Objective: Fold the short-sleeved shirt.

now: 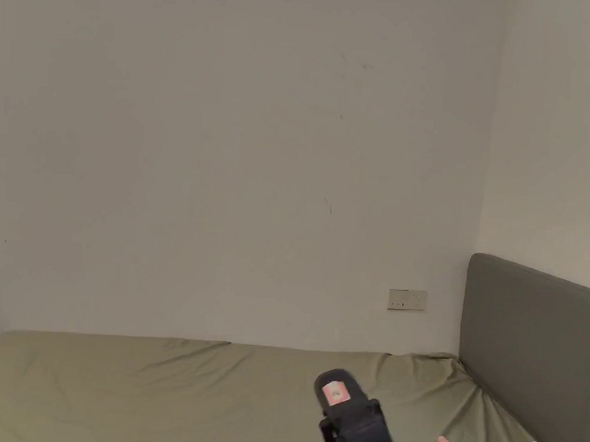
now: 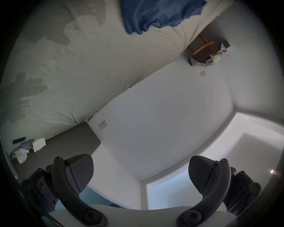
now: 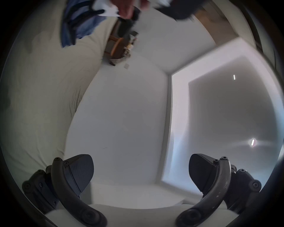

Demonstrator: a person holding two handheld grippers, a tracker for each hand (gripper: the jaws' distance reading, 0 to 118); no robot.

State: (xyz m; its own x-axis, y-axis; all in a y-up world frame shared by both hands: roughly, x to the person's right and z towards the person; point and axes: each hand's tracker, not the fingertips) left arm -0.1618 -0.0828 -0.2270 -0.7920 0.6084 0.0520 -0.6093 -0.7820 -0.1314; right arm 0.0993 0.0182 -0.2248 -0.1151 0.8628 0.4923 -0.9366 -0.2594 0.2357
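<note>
Both claws hang released and empty, left claw (image 2: 140,175) and right claw (image 3: 141,175) aimed at the wall. The blue shirt (image 2: 155,13) lies crumpled on the bed (image 2: 76,69); reaching blind might snag the bedsheet too.

The right gripper (image 3: 141,172) has its two dark jaws spread wide at the bottom of the frame, with nothing between them but pale wall (image 3: 123,107). A blue shirt (image 3: 83,26) lies crumpled at the upper left on a light bed sheet (image 3: 38,95) that runs down the left side. At the top edge a hand (image 3: 126,7) shows beside dark, blurred gear (too smeared to say what it is). Just below, upper centre, stands a wooden stool (image 3: 116,47). To the right a brighter recessed panel (image 3: 222,115) carries two small glints of light.
</note>
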